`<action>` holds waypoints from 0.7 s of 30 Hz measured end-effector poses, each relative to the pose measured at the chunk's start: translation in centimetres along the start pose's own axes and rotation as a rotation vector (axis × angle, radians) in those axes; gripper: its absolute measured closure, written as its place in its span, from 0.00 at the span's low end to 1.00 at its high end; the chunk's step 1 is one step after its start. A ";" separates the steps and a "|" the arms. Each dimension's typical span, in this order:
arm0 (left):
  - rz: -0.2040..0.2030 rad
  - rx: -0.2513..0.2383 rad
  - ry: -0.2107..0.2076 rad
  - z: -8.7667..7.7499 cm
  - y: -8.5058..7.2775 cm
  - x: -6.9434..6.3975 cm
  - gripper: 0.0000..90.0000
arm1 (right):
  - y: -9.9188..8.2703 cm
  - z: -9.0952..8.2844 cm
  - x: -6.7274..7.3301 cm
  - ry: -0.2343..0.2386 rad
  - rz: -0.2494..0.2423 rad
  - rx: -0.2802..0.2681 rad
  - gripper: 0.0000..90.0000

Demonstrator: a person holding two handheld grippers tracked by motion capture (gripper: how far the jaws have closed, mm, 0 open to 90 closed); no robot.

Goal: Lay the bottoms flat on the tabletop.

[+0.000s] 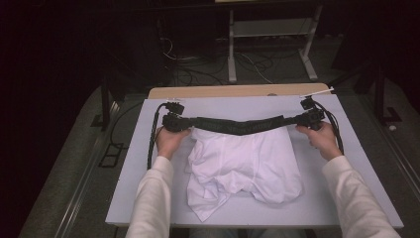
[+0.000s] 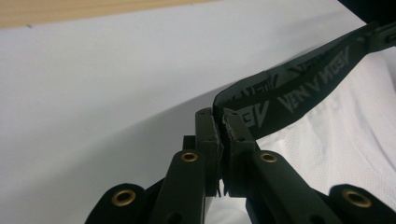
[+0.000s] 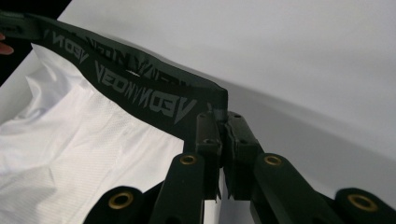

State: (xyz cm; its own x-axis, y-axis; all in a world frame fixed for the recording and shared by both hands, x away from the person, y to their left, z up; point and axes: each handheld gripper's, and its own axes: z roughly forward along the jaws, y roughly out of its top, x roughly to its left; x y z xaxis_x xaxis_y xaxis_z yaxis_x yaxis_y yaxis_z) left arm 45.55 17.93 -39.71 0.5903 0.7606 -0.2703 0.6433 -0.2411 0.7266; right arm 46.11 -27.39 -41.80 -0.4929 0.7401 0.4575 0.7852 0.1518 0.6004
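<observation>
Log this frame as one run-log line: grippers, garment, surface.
left gripper: shut on black waistband | right gripper: shut on black waistband | black waistband: stretched between both, sagging mid-span | white mesh underwear: crumpled, trailing onto grey board

Black lettered waistband [image 2: 299, 88] is pinched at its end by left gripper [image 2: 223, 122], jaws closed. White garment fabric [image 2: 345, 154] is seen below, on grey table surface [image 2: 102, 102].

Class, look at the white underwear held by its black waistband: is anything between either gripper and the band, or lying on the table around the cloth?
Nothing visible. The left gripper and right gripper are each shut on an end of the waistband, and the table around the underwear is bare.
</observation>
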 end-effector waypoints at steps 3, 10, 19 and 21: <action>-0.003 -0.018 0.026 0.2 1.2 0.6 0.95 | 1.6 -0.3 -0.3 -0.008 0.000 -0.024 0.93; 0.004 -0.069 0.053 0.2 4.1 1.8 0.96 | 3.8 0.6 -1.8 0.004 0.050 -0.114 0.93; 0.015 -0.096 0.061 0.5 7.1 3.1 0.96 | 6.3 0.6 -1.8 -0.035 0.032 -0.142 0.93; 0.028 -0.096 0.066 0.6 7.8 2.9 0.96 | 6.8 0.4 -1.9 -0.046 0.023 -0.144 0.93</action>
State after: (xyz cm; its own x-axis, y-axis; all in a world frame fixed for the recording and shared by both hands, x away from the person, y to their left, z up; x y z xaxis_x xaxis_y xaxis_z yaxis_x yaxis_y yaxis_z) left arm 52.56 17.96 -35.20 0.5722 0.7929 -0.2093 0.5758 -0.2067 0.7911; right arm 52.56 -27.50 -38.90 -0.4547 0.7723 0.4436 0.7325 0.0409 0.6796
